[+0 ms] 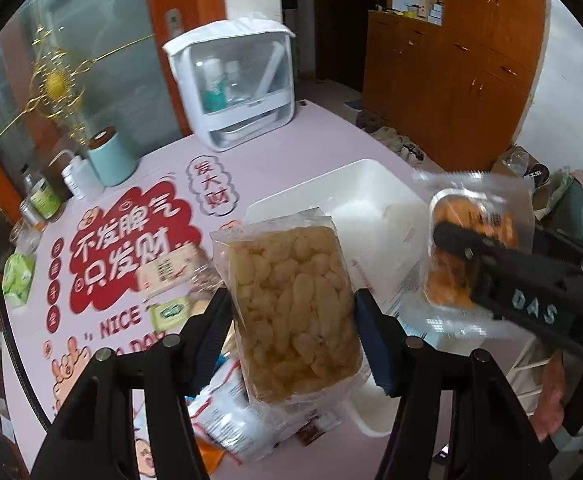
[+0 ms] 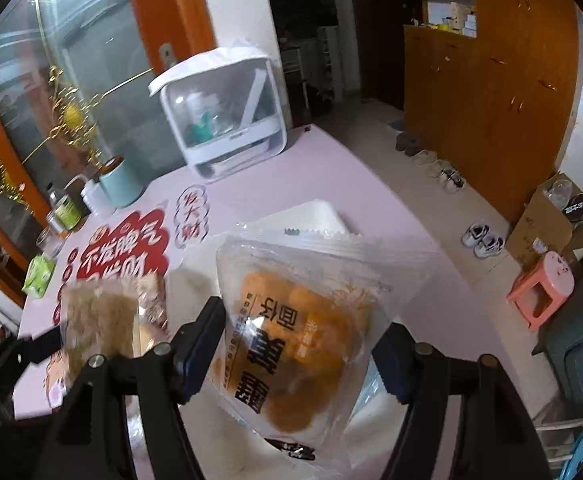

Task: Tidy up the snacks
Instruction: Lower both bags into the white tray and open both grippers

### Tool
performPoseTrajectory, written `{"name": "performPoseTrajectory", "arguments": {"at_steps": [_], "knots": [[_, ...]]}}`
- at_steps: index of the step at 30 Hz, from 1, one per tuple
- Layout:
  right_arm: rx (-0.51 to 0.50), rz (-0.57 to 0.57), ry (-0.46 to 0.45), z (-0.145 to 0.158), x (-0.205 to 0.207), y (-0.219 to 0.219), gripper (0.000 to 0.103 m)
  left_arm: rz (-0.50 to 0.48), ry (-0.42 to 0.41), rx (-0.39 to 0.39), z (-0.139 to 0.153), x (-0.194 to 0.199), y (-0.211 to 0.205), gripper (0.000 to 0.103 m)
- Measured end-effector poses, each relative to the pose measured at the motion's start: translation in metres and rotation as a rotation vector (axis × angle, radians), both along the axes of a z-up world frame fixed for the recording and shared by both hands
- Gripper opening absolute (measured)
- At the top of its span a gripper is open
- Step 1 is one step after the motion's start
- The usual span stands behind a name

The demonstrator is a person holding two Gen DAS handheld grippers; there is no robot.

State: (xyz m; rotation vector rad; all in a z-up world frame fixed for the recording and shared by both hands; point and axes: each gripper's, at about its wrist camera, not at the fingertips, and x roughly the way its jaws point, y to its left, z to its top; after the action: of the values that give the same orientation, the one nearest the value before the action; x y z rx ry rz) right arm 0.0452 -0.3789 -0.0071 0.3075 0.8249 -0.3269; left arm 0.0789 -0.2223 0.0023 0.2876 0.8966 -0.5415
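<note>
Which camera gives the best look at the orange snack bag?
The right wrist view: the orange snack bag fills the centre, its label sharp. In the left wrist view it is off to the right, blurred, partly behind the right gripper.

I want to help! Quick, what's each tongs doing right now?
Left tongs: closed on the pale puffed snack pack.
Right tongs: closed on the orange snack bag.

Dim, warm indoor light; daylight glows through the frosted glass door (image 2: 91, 80) far ahead-left of both grippers. Strong fisheye bending, black corners, motion blur throughout.
</note>
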Motion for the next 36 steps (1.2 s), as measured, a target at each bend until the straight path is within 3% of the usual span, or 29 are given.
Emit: {"name": "performPoseTrajectory", "arguments": {"at_steps": [10, 20, 22, 24, 26, 36], "knots": [[-0.017, -0.008, 0.039, -0.012, 0.046, -0.028, 0.071, -0.001, -0.009, 0.019, -0.009, 0.012, -0.049, 0.060], [-0.016, 0.007, 0.057, -0.018, 0.074, -0.027, 0.074, 0.012, 0.015, 0.044, -0.021, 0.025, -0.055, 0.061], [-0.022, 0.014, 0.066, -0.021, 0.078, -0.025, 0.075, 0.006, 0.018, 0.041, -0.022, 0.025, -0.054, 0.064], [-0.030, 0.023, 0.079, -0.024, 0.081, -0.021, 0.076, 0.006, 0.006, 0.040, -0.021, 0.023, -0.052, 0.081], [-0.055, 0.018, 0.068, -0.023, 0.080, -0.017, 0.080, 0.004, -0.009, 0.038, -0.019, 0.021, -0.050, 0.090], [-0.062, 0.033, 0.025, -0.003, 0.063, 0.000, 0.083, 0.014, 0.006, 0.057, -0.019, 0.012, -0.036, 0.092]]}}
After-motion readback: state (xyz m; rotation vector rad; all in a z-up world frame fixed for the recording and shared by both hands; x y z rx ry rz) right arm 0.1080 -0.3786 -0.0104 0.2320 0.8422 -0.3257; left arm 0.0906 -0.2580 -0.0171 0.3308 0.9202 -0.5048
